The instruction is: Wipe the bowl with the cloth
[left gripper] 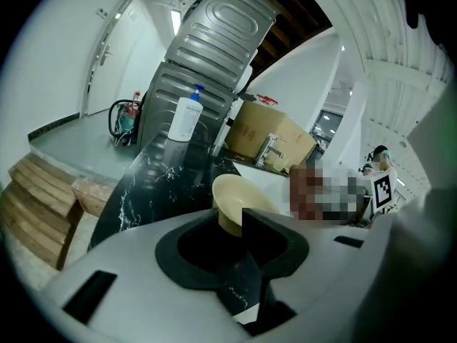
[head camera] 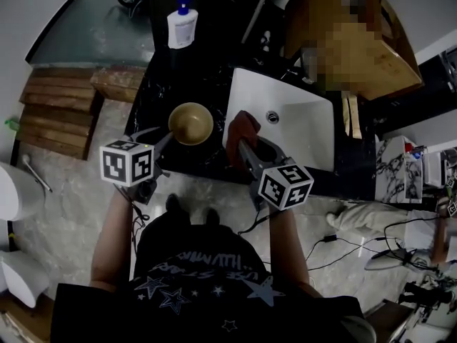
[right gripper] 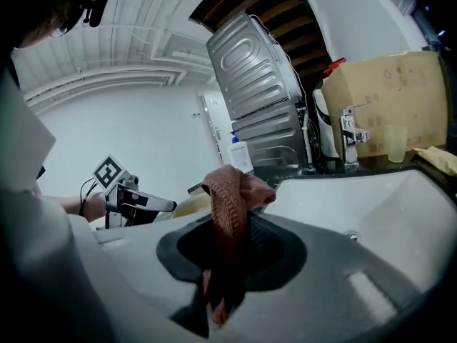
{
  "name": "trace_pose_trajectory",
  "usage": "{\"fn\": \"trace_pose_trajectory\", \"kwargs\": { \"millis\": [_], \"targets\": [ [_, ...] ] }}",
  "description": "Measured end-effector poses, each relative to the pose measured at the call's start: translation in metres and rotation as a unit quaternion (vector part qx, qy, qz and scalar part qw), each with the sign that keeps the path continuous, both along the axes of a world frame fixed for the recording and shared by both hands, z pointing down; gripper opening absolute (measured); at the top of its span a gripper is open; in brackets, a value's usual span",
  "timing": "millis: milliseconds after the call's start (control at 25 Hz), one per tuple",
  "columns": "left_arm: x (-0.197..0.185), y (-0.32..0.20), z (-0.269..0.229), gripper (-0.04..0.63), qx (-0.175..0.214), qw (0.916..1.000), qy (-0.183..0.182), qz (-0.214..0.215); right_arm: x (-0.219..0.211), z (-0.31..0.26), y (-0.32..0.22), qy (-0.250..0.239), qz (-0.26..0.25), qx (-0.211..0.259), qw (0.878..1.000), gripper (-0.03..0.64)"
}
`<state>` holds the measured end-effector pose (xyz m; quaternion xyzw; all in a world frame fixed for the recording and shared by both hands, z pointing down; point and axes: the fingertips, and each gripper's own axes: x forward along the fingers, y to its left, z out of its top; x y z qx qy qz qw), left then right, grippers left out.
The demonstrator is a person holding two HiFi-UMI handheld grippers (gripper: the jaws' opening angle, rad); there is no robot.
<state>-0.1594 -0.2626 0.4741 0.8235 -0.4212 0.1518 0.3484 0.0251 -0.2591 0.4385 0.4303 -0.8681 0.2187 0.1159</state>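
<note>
Bowl (head camera: pixel 191 123), tan, upright on dark marbled worktop (head camera: pixel 161 91), near its front edge. Left gripper (head camera: pixel 169 140) comes in at bowl's 7 o'clock; its fingers (left gripper: pixel 251 224) are clamped on the bowl's side, seen close in left gripper view. Cloth (head camera: pixel 243 128), reddish-brown, at bowl's 3 o'clock, just beside it, bunched and sticking up. Right gripper (head camera: pixel 243 146) fingers pinch the cloth, loose end hanging down behind them. White sink (head camera: pixel 303 123) further at 3 o'clock. White bottle (head camera: pixel 182 26), blue cap, at 12 o'clock, well apart.
</note>
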Motion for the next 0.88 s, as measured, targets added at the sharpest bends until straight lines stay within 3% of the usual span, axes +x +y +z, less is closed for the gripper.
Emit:
{"fn": "trace_pose_trajectory", "kwargs": {
  "millis": [360, 880],
  "targets": [
    [0.005, -0.015, -0.002, 0.101, -0.048, 0.9972, 0.054, 0.022, 0.005, 0.003, -0.007, 0.002, 0.028, -0.003, 1.000, 0.087],
    [0.014, -0.025, 0.014, 0.100, -0.118, 0.9895, 0.072, 0.043, 0.000, 0.005, -0.014, 0.002, 0.028, -0.001, 1.000, 0.087]
  ]
}}
